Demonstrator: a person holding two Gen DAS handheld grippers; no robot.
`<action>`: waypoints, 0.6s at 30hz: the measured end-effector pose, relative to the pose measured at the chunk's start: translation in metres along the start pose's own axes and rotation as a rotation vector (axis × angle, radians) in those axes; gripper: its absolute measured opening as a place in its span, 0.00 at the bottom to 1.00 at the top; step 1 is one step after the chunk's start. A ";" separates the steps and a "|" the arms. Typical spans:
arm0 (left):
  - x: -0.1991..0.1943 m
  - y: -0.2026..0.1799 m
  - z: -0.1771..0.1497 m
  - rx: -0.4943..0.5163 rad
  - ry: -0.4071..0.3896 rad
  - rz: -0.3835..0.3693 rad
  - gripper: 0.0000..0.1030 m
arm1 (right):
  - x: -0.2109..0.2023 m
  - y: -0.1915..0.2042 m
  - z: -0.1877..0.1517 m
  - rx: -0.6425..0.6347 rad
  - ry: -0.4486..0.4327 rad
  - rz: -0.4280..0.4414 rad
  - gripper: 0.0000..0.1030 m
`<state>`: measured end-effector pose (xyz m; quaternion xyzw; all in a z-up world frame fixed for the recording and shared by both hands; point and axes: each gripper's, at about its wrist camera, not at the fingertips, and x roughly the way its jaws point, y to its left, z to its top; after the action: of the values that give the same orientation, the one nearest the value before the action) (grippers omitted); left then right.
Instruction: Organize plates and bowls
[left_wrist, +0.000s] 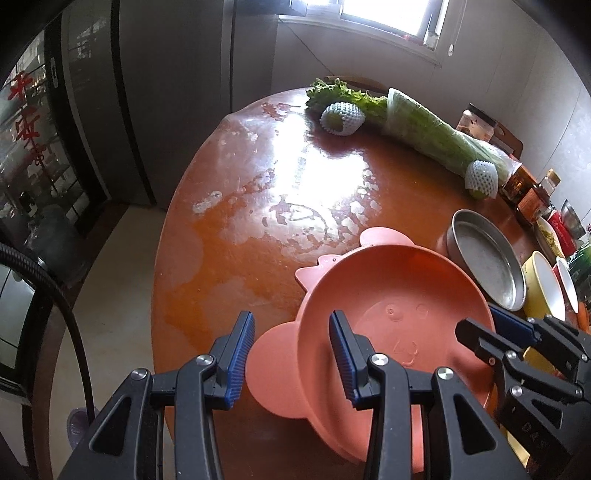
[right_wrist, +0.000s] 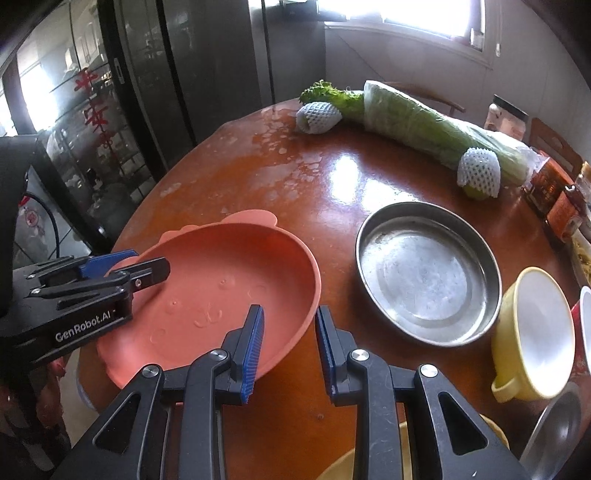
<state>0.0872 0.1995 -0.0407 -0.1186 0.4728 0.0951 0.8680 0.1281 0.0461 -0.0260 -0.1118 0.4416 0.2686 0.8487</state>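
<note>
At the near edge of the round worktop (right_wrist: 332, 177), a pink plate (right_wrist: 207, 291) with moulded ears is held tilted between both tools; the left tool (left_wrist: 291, 354) has its pads clamped across the plate's left rim, and the right tool (right_wrist: 290, 347) is clenched on the right rim, one pad inside the rim and one outside. The plate appears lifted off the surface, though contact along its underside cannot be confirmed. Just beside it, to the right, a round metal pan (right_wrist: 428, 273) sits flat and alone; further right a yellow bowl (right_wrist: 532, 332) rests near the edge, touching another white-lined bowl (right_wrist: 585, 317) only partly in view. A wrapped cabbage (right_wrist: 424, 125) and two net-sleeved fruits lie at the far side, well apart from the dishes. Assessment: the work is at an early stage; no stack is visible; plate, pan and bowls all remain to be grouped.
</note>
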 end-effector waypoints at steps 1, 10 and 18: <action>0.001 0.000 0.000 -0.001 0.002 0.000 0.41 | 0.002 0.000 0.001 -0.002 0.002 -0.003 0.29; 0.009 -0.003 0.001 0.006 0.010 0.008 0.41 | 0.015 -0.004 0.004 0.022 0.032 -0.002 0.30; 0.009 -0.004 0.003 0.005 0.007 0.006 0.43 | 0.017 -0.007 0.005 0.024 0.034 0.002 0.31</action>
<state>0.0958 0.1967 -0.0457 -0.1153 0.4763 0.0964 0.8664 0.1431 0.0488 -0.0378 -0.1057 0.4591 0.2623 0.8421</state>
